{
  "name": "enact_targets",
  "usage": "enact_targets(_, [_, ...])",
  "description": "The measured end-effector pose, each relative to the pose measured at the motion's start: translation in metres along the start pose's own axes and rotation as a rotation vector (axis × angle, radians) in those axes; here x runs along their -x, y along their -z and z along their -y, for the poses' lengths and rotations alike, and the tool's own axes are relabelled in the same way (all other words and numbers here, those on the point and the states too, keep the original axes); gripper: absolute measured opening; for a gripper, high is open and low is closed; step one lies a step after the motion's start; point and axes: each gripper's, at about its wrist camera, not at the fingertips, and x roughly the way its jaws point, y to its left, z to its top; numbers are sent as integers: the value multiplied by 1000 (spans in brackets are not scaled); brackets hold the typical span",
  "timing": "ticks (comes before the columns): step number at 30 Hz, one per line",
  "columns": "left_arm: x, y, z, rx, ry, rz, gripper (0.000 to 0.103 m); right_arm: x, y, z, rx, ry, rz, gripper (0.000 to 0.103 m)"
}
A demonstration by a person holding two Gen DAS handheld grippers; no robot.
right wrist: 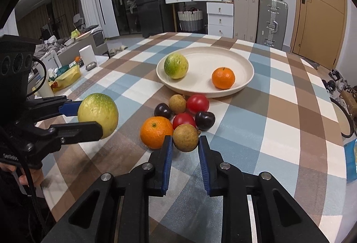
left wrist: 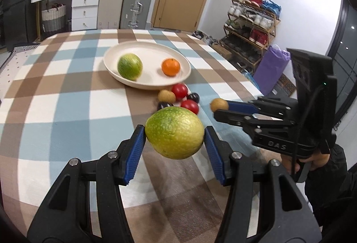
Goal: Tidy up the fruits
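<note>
1. The left tool [left wrist: 175, 141] is closed on a green-yellow fruit [left wrist: 174, 132], one blue pad on each side of it, and holds it in the air above the checked surface [left wrist: 67, 91].
2. The right tool [right wrist: 185, 148] is closed on a small brown longan [right wrist: 185, 137], pinched between its blue pads; whether the longan touches the surface I cannot tell.
3. The cream plate [right wrist: 244, 64] sits farther back on the surface, with a second green fruit [right wrist: 176, 65] on its left side and an orange [right wrist: 223, 78] on its right, the two apart.
4. Between the plate and the right tool lies a cluster: another longan [right wrist: 177, 103], two tomatoes [right wrist: 198, 103], two dark plums [right wrist: 163, 110], all close together.
5. A second orange [right wrist: 156, 132] rests on the surface just left of the held longan, beside the right tool's left finger.
</note>
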Motion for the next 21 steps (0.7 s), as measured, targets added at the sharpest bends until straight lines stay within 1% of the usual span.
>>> enact_targets(5, [7,-12,-5,5,-35,28,51,10,-6,1,-16,-8,37,24])
enact_targets(11, [10,-27,-10,0,-64,50,51,14,-11,4,-29,-20,53,24])
enact_targets(21, [-9,-47,-24,3,-99,53,51,16,-26,13,-61,-12,89,24])
